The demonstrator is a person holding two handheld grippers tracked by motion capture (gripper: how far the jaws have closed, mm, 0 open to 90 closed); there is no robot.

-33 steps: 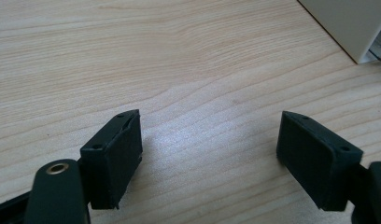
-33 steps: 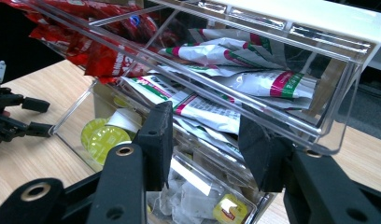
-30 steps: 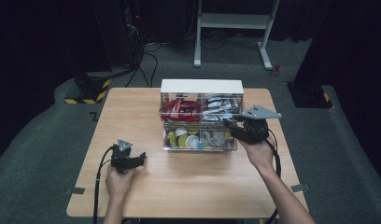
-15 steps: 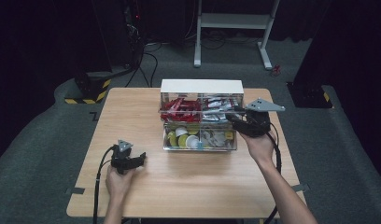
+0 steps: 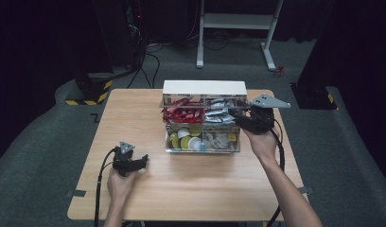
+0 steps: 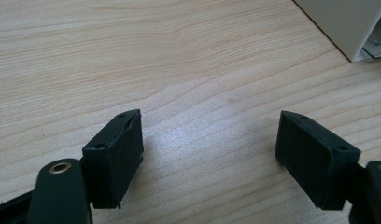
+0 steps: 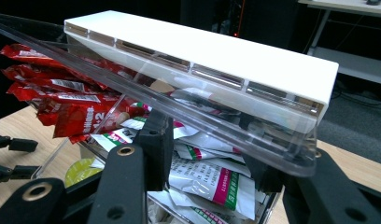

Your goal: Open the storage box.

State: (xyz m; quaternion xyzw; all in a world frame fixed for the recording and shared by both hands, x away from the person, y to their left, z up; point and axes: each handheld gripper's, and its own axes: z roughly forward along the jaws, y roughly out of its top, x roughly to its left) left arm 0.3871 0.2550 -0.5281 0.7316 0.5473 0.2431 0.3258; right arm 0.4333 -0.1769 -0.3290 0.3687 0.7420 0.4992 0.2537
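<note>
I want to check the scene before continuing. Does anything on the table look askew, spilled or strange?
One thing: in the right gripper view the clear lid of the organizer box stands tilted, raised over the white sachets, with the right gripper at its edge. Nothing looks spilled. The left gripper rests open over bare table.

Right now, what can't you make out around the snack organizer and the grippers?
- Right gripper: jaw tips hidden behind the clear lid, grip unclear.
- Silver sachets: print too small in high view.
- Organizer: cut off by the left gripper view's edge.
</note>
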